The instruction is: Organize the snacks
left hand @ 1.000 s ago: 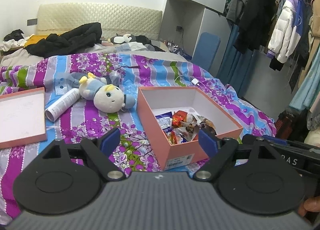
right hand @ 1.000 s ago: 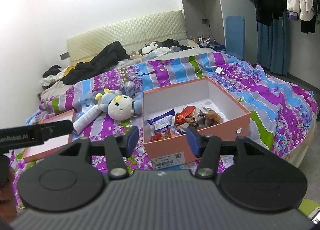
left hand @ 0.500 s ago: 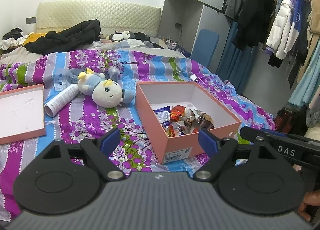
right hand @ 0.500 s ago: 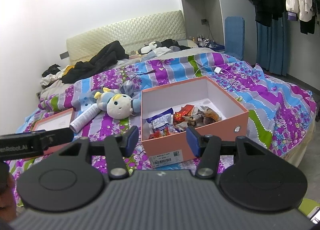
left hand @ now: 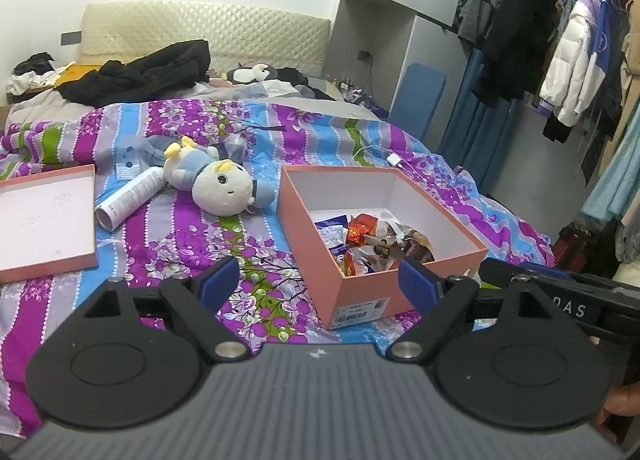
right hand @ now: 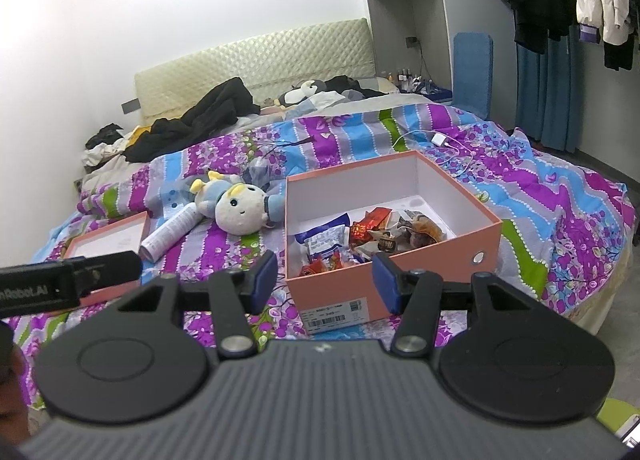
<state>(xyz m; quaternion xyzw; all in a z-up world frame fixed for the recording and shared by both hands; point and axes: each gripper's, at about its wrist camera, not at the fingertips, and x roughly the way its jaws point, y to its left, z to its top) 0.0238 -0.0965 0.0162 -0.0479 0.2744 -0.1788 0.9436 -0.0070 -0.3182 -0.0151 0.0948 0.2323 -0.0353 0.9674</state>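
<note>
Two spread, empty tongs, left tongs (left hand: 318,285) and right tongs (right hand: 325,277), before one pink box (right hand: 394,286) of snack packets (right hand: 362,234).

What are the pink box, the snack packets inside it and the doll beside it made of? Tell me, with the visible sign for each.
Pink box: apparently matte cardboard, with thin stiff walls, a white lining and a printed barcode label.
Snack packets: probably glossy plastic or foil film, since they look crinkled and glinting.
Doll: soft plush fabric with a fuzzy, rounded surface, likely stuffed.
</note>
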